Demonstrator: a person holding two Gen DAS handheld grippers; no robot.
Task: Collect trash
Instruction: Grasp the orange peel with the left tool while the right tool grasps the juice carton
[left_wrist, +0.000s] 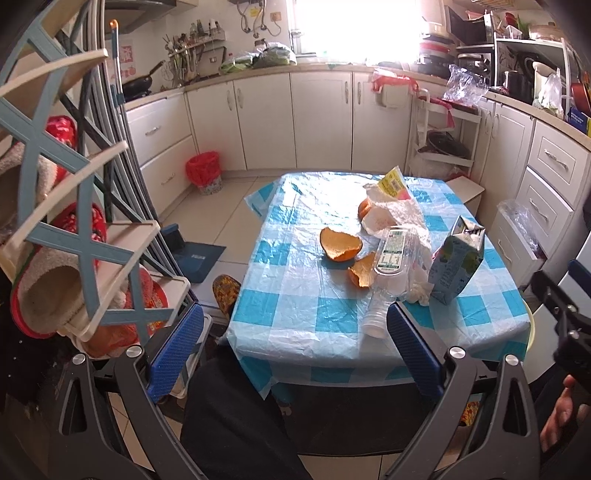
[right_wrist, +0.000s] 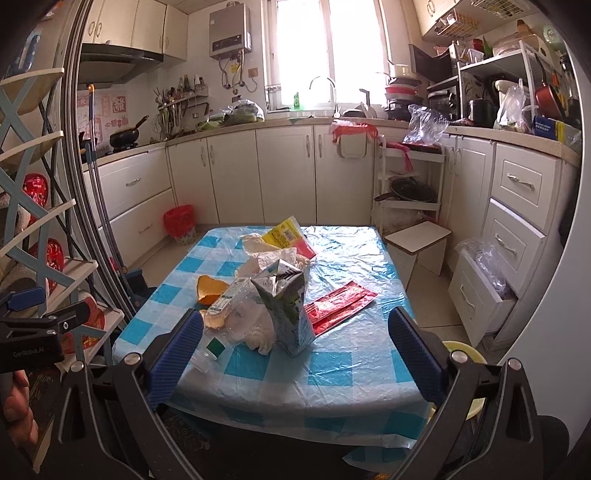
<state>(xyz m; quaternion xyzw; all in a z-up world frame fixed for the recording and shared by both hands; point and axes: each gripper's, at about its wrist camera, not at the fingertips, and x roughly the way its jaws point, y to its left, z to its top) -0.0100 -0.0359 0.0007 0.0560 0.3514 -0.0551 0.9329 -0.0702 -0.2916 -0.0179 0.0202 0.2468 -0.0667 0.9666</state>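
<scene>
Holding both tools short of the table (right_wrist: 332, 373), I note the left gripper (left_wrist: 284, 354) and right gripper (right_wrist: 295, 354) spread wide, empty. Trash clusters mid-cloth: bottle (left_wrist: 388, 266), carton (right_wrist: 288, 306), peels (left_wrist: 340, 243), red wrapper (right_wrist: 340, 302). I judge taking the nearest bottle first, squarely across its body, is best; red-lined bin (right_wrist: 180, 223) stands beyond.

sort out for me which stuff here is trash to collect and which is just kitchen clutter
Trash on the table: orange peels, plastic bottle, milk carton, crumpled tissue, red wrapper, yellow packet; the red-lined bin receives it.

Clutter: wok, stool, dustpan.
</scene>
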